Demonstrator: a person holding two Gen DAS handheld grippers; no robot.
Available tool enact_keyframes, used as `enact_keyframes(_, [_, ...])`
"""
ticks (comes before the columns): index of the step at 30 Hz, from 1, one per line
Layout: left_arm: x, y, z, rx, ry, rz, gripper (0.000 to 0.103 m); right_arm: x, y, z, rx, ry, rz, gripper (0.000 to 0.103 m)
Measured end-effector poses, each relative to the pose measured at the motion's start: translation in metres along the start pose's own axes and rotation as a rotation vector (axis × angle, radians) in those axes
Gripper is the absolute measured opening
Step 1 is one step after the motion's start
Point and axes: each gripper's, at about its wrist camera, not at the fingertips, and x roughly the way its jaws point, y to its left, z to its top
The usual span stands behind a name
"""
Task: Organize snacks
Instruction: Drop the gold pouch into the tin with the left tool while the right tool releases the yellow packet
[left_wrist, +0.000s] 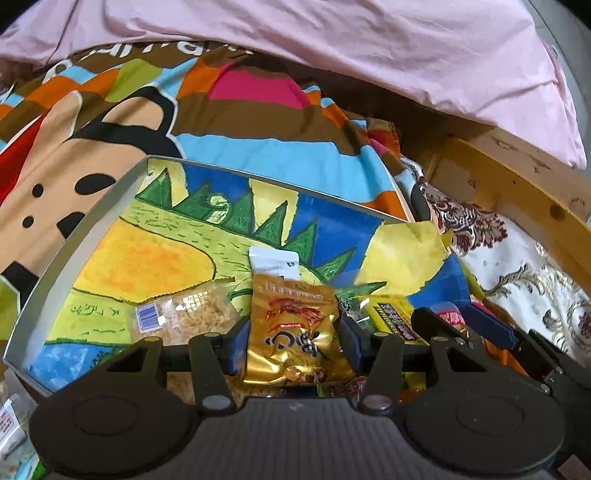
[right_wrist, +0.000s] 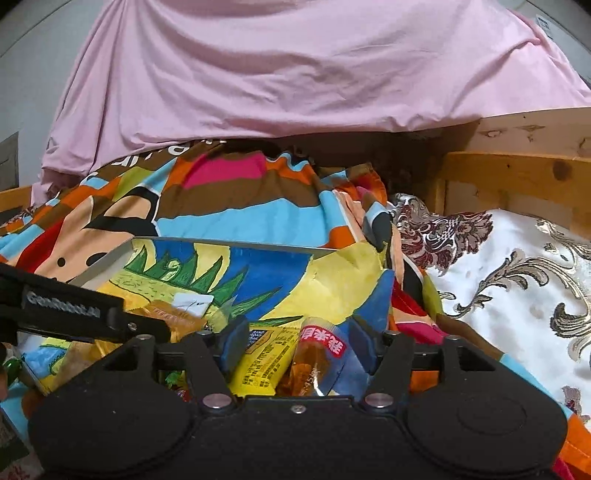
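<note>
1. "GenRobot.AI", in blurred pale letters, stands on the black side of the left gripper (right_wrist: 291, 345) body, seen from the right wrist view.
2. White Chinese characters on a red label mark the clear orange packet (right_wrist: 317, 354); they are too distorted to read surely.
3. A blue barcode sits on the clear packet of pale cubes (left_wrist: 184, 314).
4. Print on the gold packet (left_wrist: 295, 328) and the yellow packet (right_wrist: 262, 362) is illegible.

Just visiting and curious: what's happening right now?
Left tool clamps gold snack packet. Right tool open over yellow packet. Nothing blocking tray.
</note>
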Motion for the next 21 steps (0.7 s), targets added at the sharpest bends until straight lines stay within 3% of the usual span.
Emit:
enact_keyframes(3, [-0.007,0.006,0.002,-0.047,-0.008,-0.013,0.068,-0.009,-0.003,0.005,0.017,-0.02,-0.004,0.082])
enact_keyframes(12, [-0.062,0.013,0.017,-0.076,-0.107,0.006,0.091,-0.062,-0.009,0.032,0.075,-0.088,-0.003,0.099])
enact_keyframes(16, [-0.098,0.011,0.018,-0.058,-0.164,0.017,0.101,-0.096,0.0,0.042,0.047,-0.142,0.011,0.102])
enact_keyframes(21, [-0.143,0.011,0.003,-0.028,-0.227,0.027,0.102,-0.14,0.016,0.048,0.025,-0.187,0.027,0.102])
